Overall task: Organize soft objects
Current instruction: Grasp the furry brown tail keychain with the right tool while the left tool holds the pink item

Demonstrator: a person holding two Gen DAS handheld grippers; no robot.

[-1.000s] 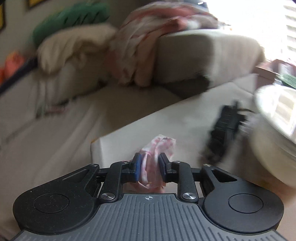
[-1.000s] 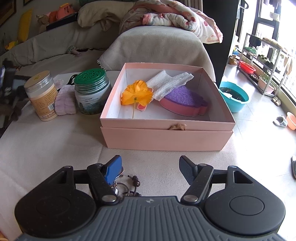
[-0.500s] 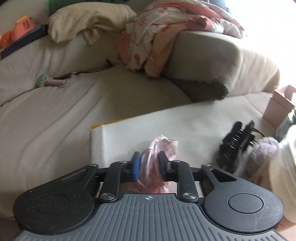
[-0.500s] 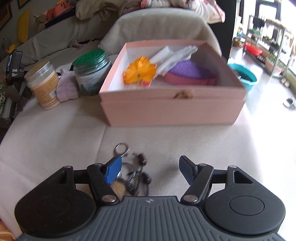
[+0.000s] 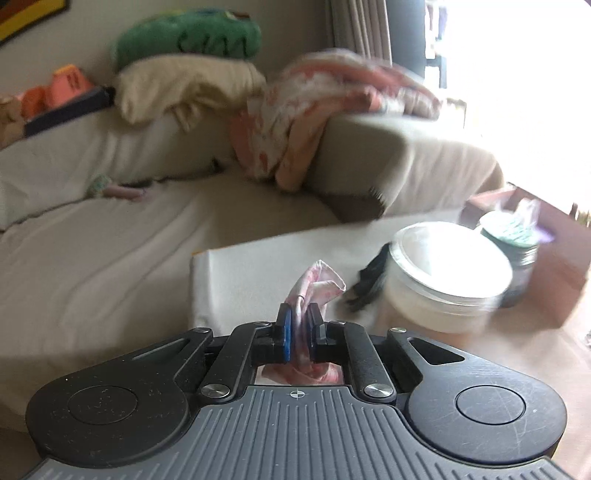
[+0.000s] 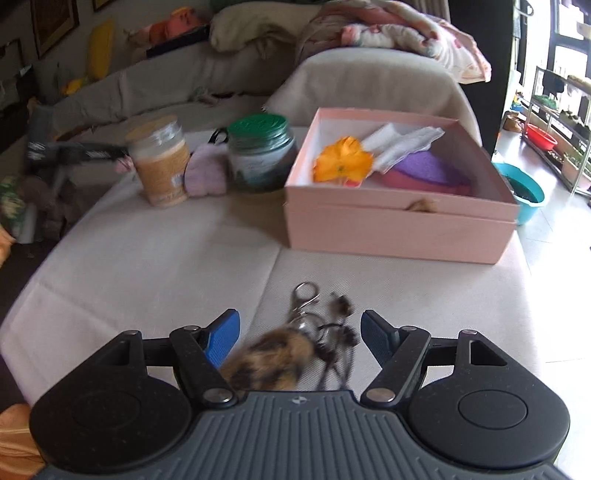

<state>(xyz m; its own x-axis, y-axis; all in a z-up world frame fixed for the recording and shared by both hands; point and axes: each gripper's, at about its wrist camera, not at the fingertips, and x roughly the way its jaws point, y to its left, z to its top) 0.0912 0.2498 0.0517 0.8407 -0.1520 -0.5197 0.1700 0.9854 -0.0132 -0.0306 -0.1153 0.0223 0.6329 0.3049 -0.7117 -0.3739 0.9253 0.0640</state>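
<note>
Partly hidden, pink cloth pinched in left tongs; right tongs wide

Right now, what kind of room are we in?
Most likely a living room in someone's home. There is a big sofa under a pale cover, pillows and a flowery blanket piled on it, and framed pictures on the wall. A low table with jars and a pink box stands before it.

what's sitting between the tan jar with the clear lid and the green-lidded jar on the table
A small fuzzy lilac pouch sits between the tan jar and the green-lidded jar, seeming to touch both. The right wrist view shows it.
</note>
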